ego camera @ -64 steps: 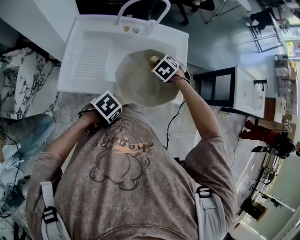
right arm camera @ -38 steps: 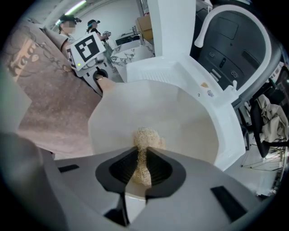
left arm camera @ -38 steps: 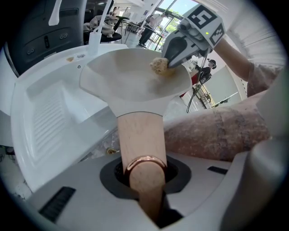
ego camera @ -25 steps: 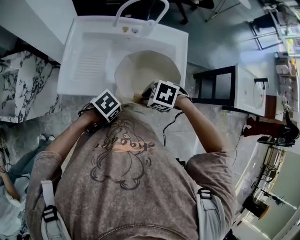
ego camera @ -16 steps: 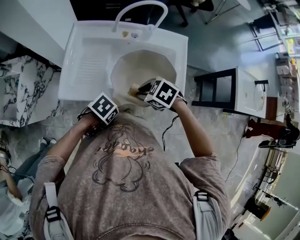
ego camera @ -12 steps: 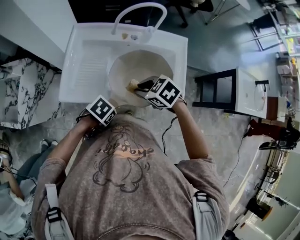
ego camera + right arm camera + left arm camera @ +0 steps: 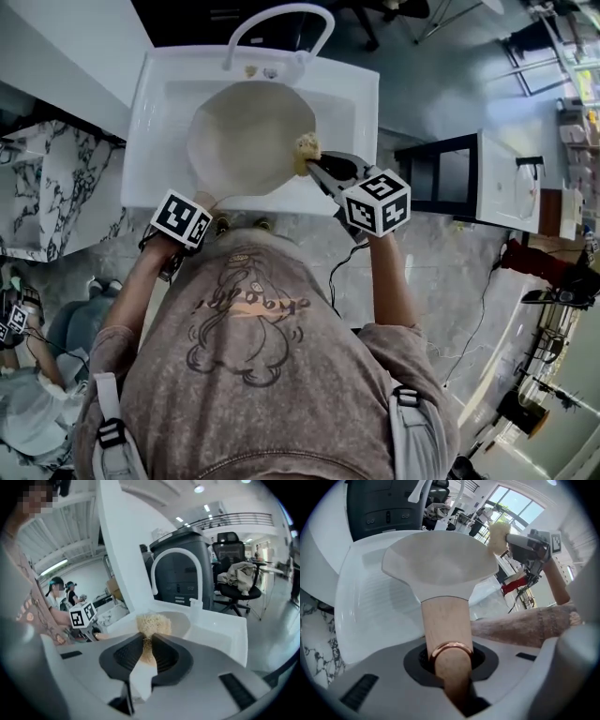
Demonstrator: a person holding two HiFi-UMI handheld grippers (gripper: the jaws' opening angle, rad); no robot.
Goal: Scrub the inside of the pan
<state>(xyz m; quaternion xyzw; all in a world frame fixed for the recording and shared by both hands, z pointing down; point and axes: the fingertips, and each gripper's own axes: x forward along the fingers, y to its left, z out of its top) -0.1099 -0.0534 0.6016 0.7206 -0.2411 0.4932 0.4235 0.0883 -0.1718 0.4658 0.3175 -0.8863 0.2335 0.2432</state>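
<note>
White sink (image 7: pixel 361 89) with a ribbed drainboard (image 7: pixel 375 602) at left and a curved white faucet (image 7: pixel 281 11) at its far edge. Veined marble counter (image 7: pixel 56 178) beside it on the left. Grey floor (image 7: pixel 441 75) to the right. Black office chair (image 7: pixel 234 573) beyond, draped with what looks like clothing.

A white sink unit (image 7: pixel 361 89) has a ribbed drainboard (image 7: pixel 161 117) at its left and an arched faucet (image 7: pixel 281 7) at its far edge. The pan (image 7: pixel 248 136) sits over the basin (whether it touches the bottom cannot be told). A marbled surface (image 7: pixel 56 187) lies just beside the sink unit at the near left, and grey floor (image 7: pixel 431 94) shows to its right.
</note>
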